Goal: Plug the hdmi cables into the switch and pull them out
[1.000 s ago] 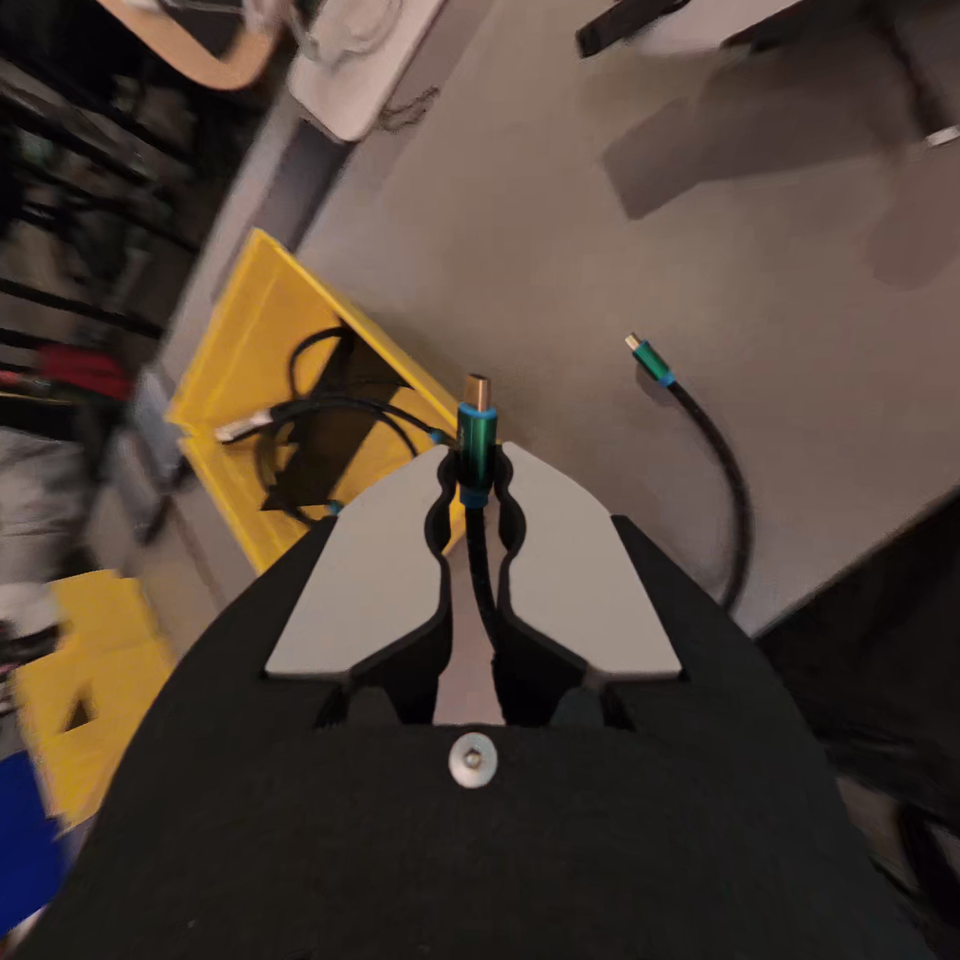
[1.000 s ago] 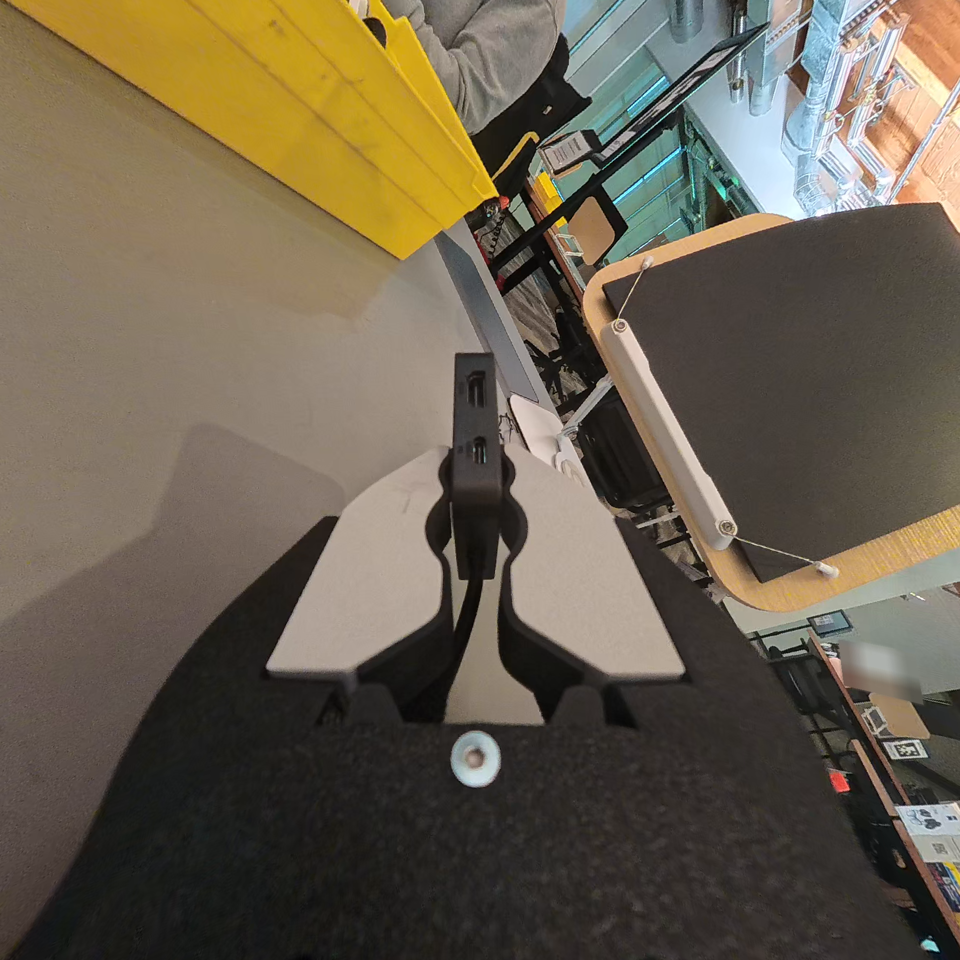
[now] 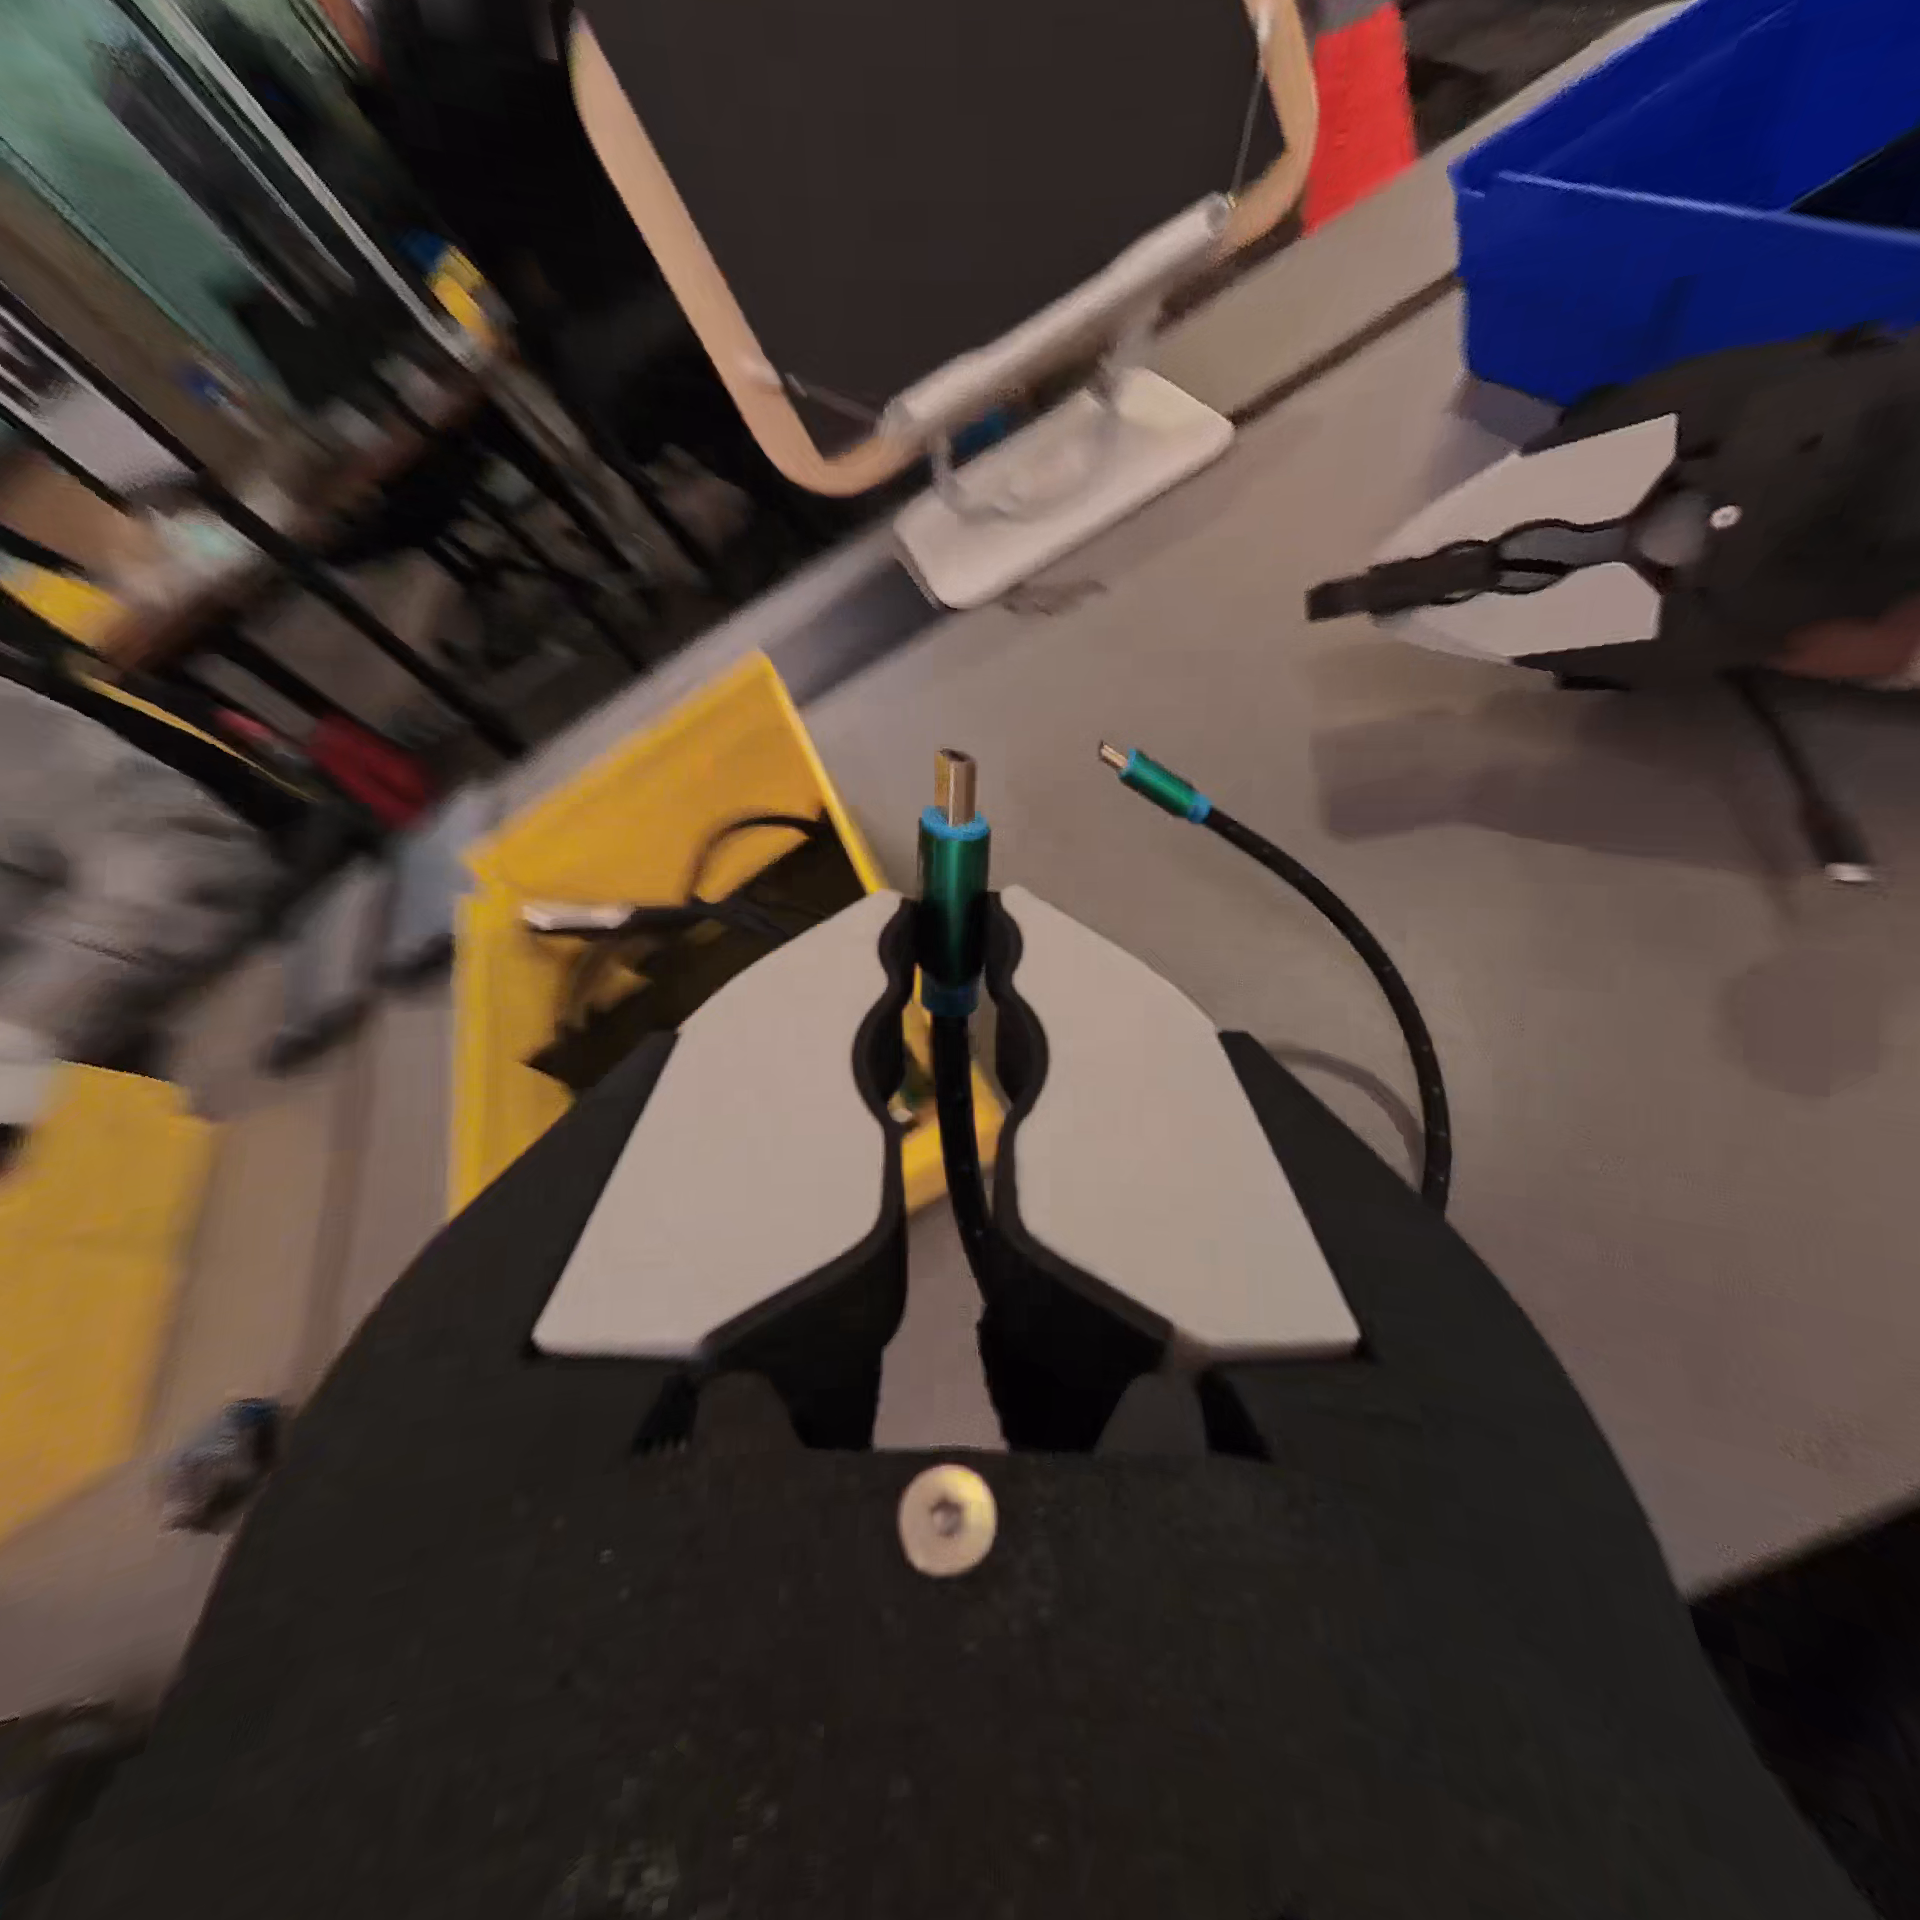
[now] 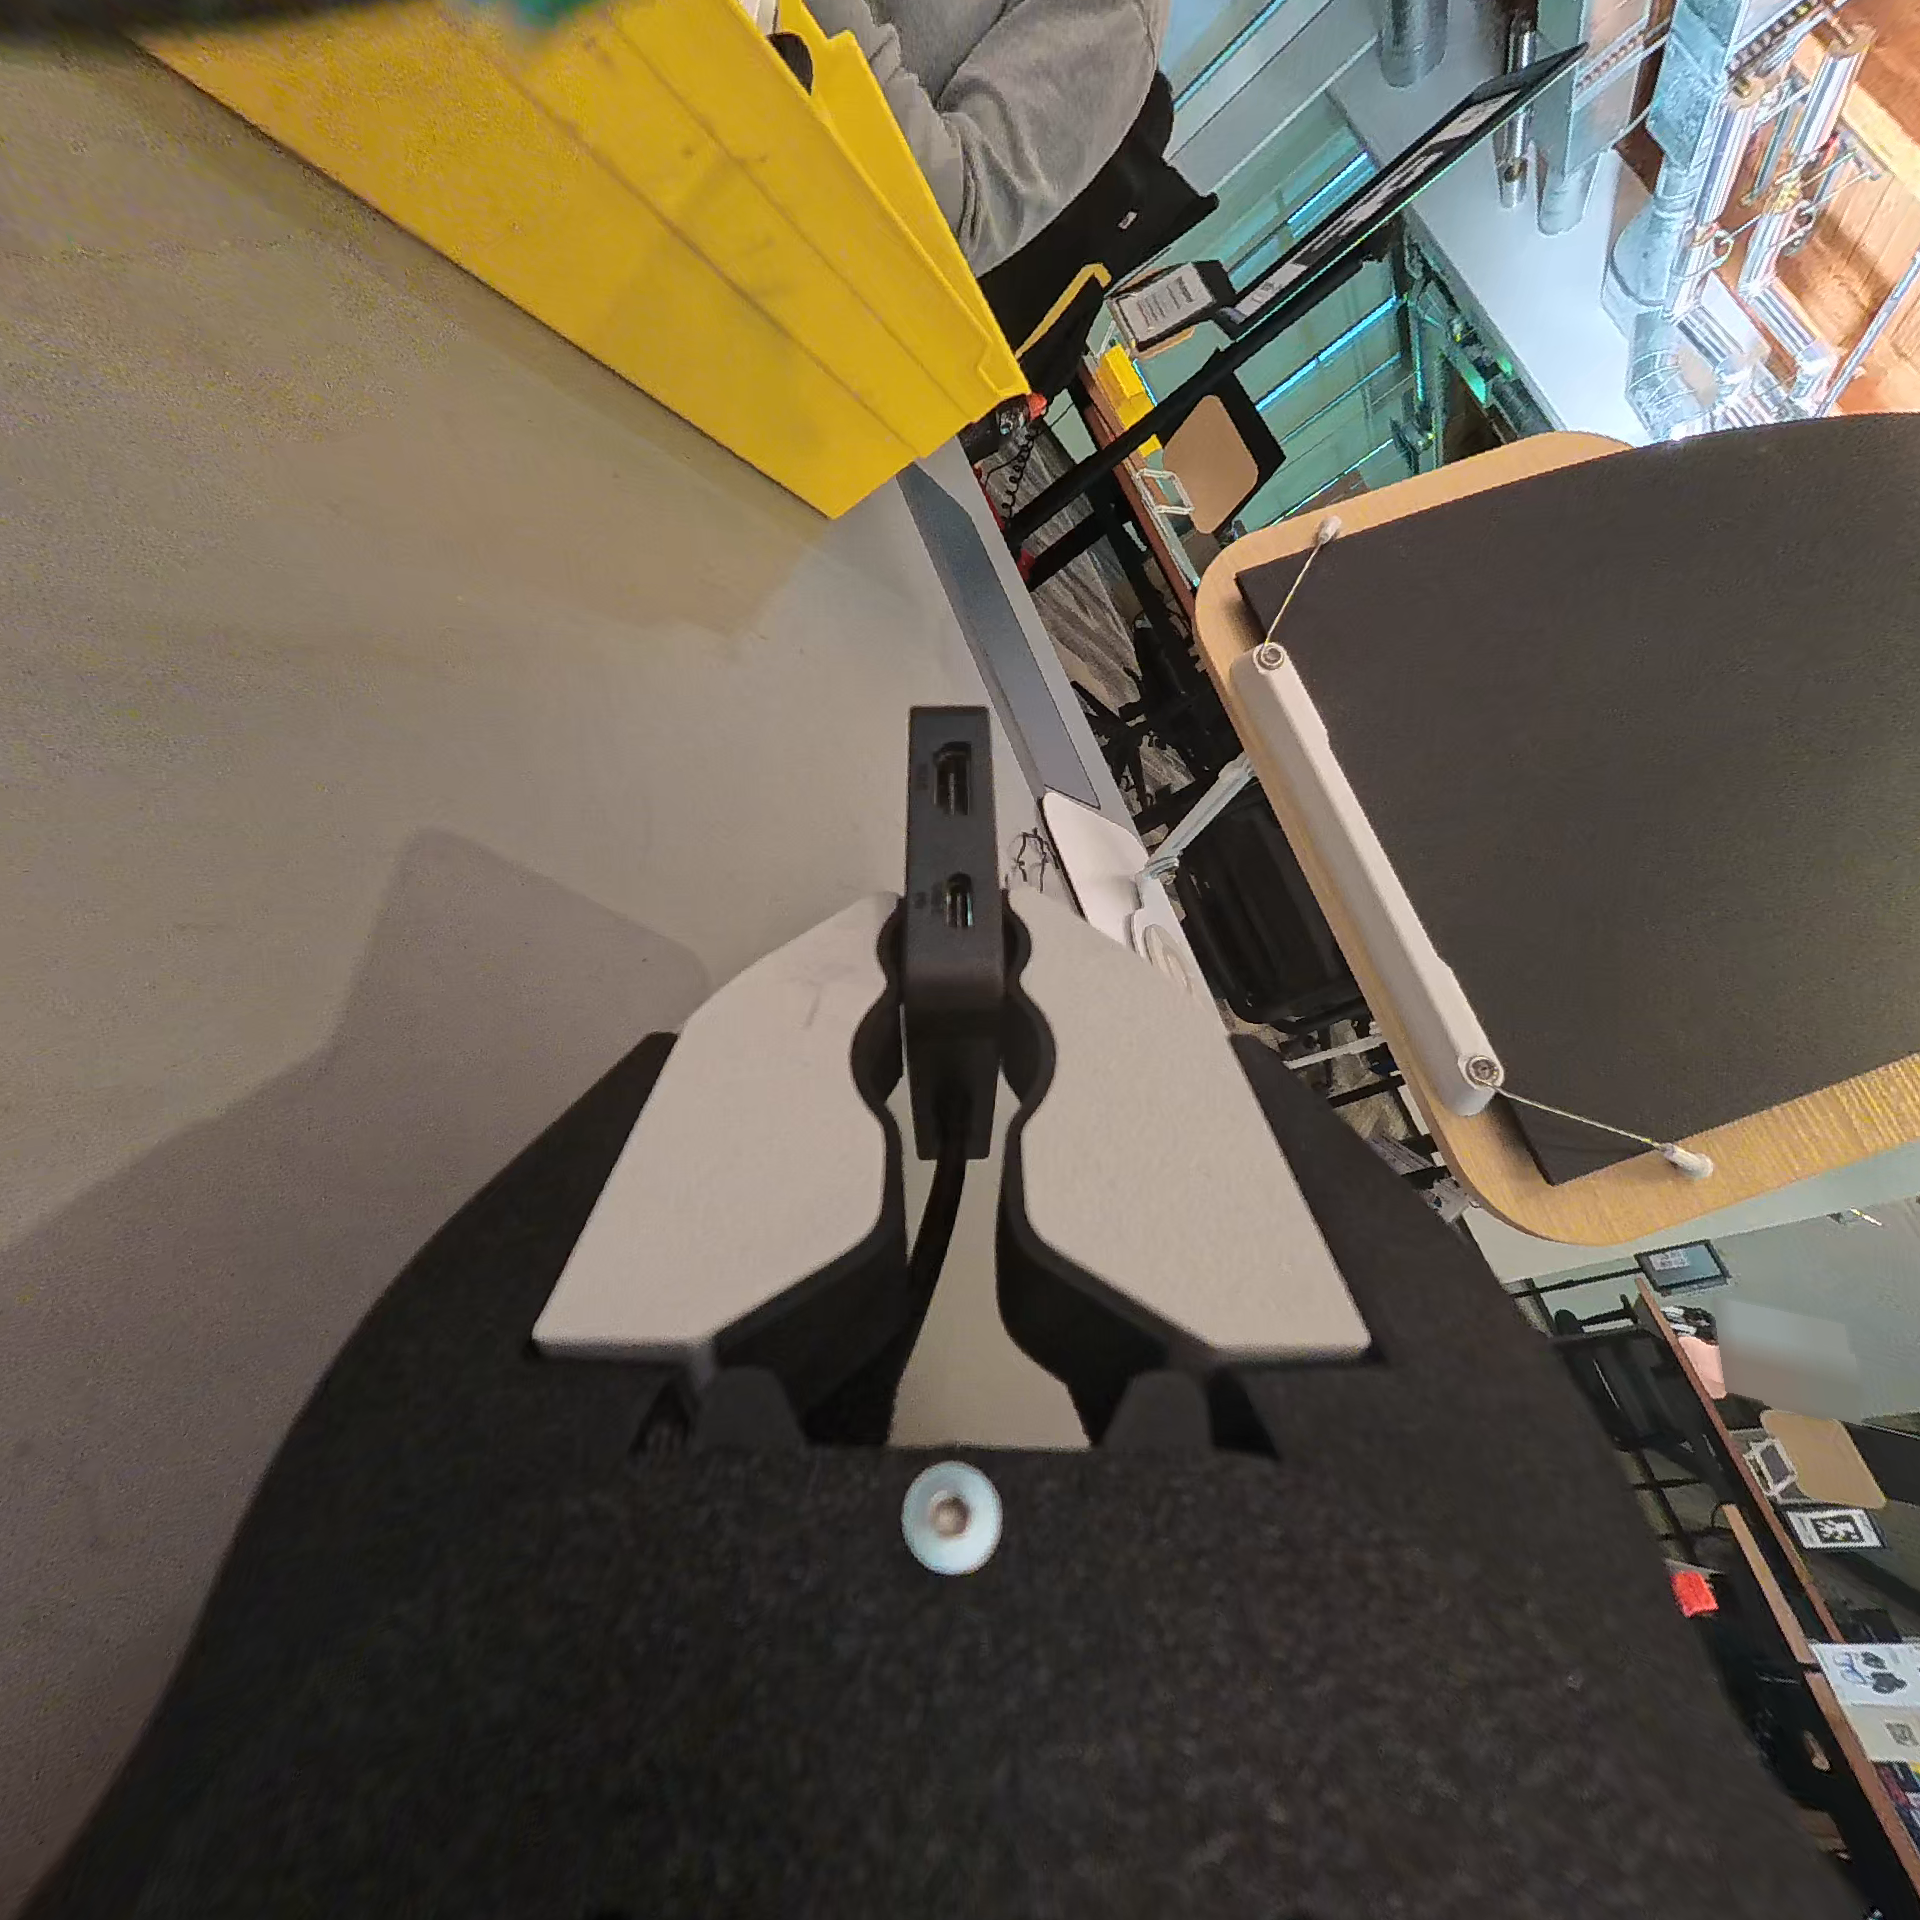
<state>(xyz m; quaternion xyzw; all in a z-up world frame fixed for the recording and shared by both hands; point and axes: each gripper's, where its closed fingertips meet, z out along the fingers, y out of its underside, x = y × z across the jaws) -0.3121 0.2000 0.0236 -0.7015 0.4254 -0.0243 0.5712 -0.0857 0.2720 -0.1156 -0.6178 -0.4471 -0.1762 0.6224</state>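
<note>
Clamping a green metal HDMI plug with braided black cable (image 3: pixel 951 914), the left tool (image 3: pixel 951 935) points it level across the grey bench (image 3: pixel 1558 1143). Opposite, the right tool (image 4: pixel 954 987) grips a slim black switch box (image 4: pixel 951 831), ports facing up. A second green-tipped cable (image 3: pixel 1351 935) lies near the bench's edge.

Both wrist views close over grey table (image 3: pixel 1558 1195); left, blurred, seemingly faces right; shared: yellow bin (image 4: pixel 644 239).
</note>
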